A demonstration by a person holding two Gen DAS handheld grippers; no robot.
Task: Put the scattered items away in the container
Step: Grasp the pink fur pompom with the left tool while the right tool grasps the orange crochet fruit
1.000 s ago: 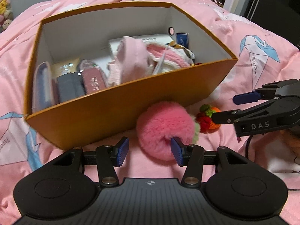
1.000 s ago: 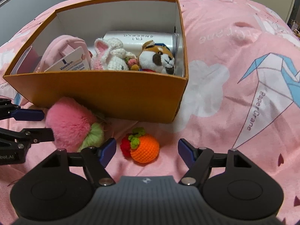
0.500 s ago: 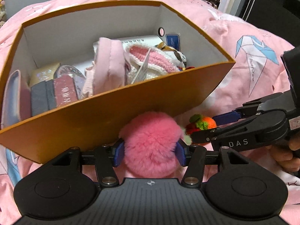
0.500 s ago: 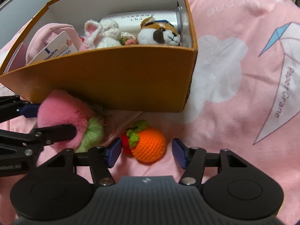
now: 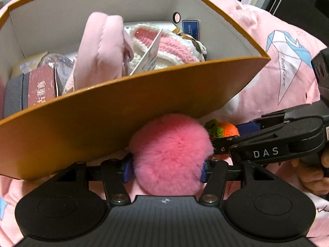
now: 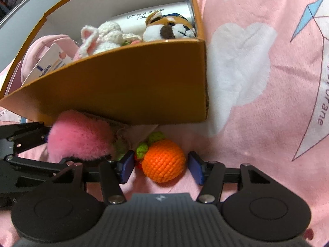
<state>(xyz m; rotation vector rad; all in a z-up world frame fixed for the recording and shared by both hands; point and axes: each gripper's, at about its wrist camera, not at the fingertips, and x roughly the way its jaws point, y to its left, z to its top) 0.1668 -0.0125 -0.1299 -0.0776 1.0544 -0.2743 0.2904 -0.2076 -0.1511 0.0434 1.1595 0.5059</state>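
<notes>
Items as I see them from both wrist cameras.

Left gripper point(image 5: 166, 169): my blue pads are pressed into both sides of the pink pompom point(image 5: 171, 154), which sits on the bed just outside the near wall of the orange box point(image 5: 115, 119).

Right gripper point(image 6: 160, 167): fingers apart, straddling the crocheted orange point(image 6: 164, 162); the left pad sits against its green leaves, the right pad a hair off its side. Its body reads "DAS" in the left wrist view. The orange lies on the bedspread just beside the pompom, near the box's corner.

Orange box, white inside, contents: pink quilted pouch point(image 5: 100, 49); crocheted white-and-pink bunny point(image 6: 102, 37); Shiba dog plush point(image 6: 168, 27); a white card partly reading "…seline" point(image 6: 48, 65); a dark red packet with Chinese characters point(image 5: 41, 86); a blue tag reading "PARK" point(image 5: 190, 29).

Pink bedspread point(image 6: 267, 82): white cloud and origami crane print, lettered "Paper Crane".
</notes>
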